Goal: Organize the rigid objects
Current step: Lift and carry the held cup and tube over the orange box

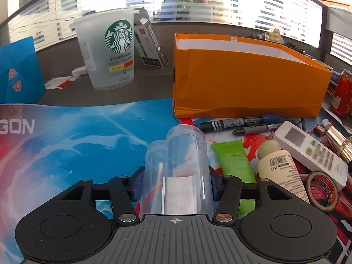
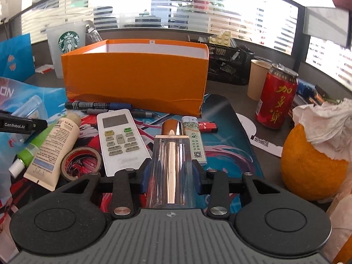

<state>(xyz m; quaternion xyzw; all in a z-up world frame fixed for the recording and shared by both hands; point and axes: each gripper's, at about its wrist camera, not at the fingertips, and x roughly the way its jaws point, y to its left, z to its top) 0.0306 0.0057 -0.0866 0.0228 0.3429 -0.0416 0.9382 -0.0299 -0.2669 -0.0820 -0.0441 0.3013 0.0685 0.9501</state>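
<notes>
My left gripper (image 1: 176,182) is shut on a clear plastic cylinder container (image 1: 178,165), held above the colourful desk mat (image 1: 88,136). My right gripper (image 2: 171,171) is shut on a clear bottle with a gold cap (image 2: 171,149). An open orange box (image 1: 242,74) stands ahead; it also shows in the right wrist view (image 2: 136,81). On the mat lie markers (image 1: 237,122), a white remote (image 2: 120,140), a green tube (image 1: 235,160), a cream tube (image 2: 56,147), a tape roll (image 2: 80,162) and lighters (image 2: 195,140).
A Starbucks cup (image 1: 110,50) stands at the back left beside a dark carton (image 1: 149,41). At the right are a red can (image 2: 276,96), a paper cup (image 2: 257,81), a black mesh basket (image 2: 228,63) and an orange with tissue (image 2: 312,162).
</notes>
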